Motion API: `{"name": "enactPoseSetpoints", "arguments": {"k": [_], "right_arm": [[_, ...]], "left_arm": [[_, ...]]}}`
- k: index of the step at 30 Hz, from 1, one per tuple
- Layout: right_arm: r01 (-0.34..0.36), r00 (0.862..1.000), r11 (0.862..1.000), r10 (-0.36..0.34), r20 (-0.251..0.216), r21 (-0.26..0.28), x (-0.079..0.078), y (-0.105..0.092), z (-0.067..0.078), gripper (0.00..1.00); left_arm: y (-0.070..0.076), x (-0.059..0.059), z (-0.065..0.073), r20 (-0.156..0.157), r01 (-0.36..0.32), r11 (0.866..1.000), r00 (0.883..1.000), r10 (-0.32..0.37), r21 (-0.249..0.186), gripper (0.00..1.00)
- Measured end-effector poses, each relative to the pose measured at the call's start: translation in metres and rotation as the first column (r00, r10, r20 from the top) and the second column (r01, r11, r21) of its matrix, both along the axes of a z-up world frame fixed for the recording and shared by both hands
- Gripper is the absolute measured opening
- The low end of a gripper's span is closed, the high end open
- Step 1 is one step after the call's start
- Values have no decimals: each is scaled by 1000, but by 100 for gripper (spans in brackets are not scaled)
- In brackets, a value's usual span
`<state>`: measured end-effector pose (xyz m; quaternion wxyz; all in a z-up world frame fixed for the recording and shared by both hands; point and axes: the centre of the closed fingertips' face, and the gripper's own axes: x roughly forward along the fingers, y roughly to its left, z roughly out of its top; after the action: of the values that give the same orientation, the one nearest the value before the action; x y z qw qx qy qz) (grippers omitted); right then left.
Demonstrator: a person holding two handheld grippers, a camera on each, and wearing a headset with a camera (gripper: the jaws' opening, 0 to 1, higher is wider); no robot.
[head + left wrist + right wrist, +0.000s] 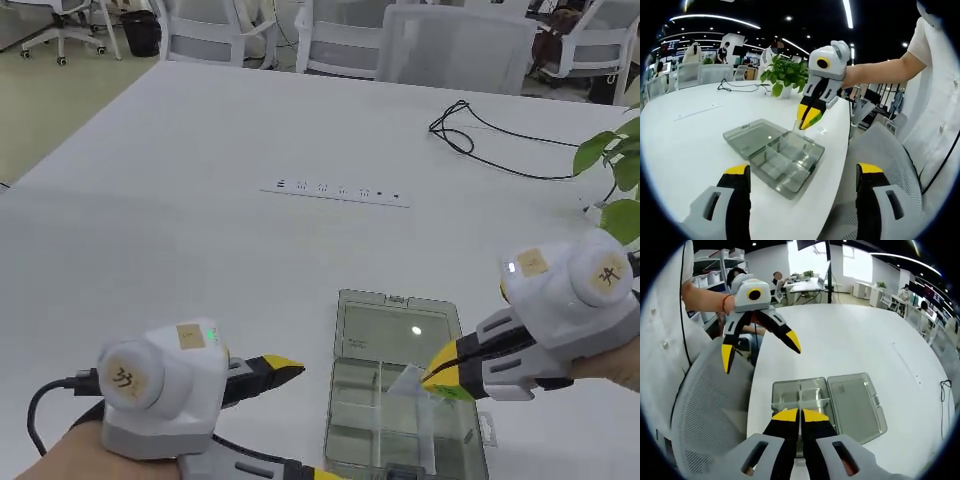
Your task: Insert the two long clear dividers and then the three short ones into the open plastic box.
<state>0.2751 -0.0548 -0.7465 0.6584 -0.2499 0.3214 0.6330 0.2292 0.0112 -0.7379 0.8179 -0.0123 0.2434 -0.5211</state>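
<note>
Standing beside the bench, I see the right gripper with its jaws pressed together on what looks like a clear divider, held just above the open plastic box. The box base lies near the front edge of the table, with the lid folded flat behind it. Some partitions already stand in the base. The left gripper hangs to one side, jaws spread wide, touching nothing. To my eye the trouble is the unheld box: it looks light, and a divider pushed down off its slots could skid it toward the edge. A tilted piece might also jam, or spring from so narrow a pinch and knock seated partitions loose.
</note>
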Motion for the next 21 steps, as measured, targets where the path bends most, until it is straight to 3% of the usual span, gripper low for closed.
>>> {"name": "enactPoseSetpoints", "arguments": {"k": [15, 21], "right_arm": [[-1, 1000, 1000, 1, -15, -22, 2, -5, -17, 3], [-17, 1000, 1000, 17, 12, -11, 3, -1, -15, 3]], "left_arm": [[-1, 1, 0, -2, -5, 1000, 1000, 5, -8, 89], [-1, 1, 0, -6, -10, 1000, 1000, 10, -16, 89]]}}
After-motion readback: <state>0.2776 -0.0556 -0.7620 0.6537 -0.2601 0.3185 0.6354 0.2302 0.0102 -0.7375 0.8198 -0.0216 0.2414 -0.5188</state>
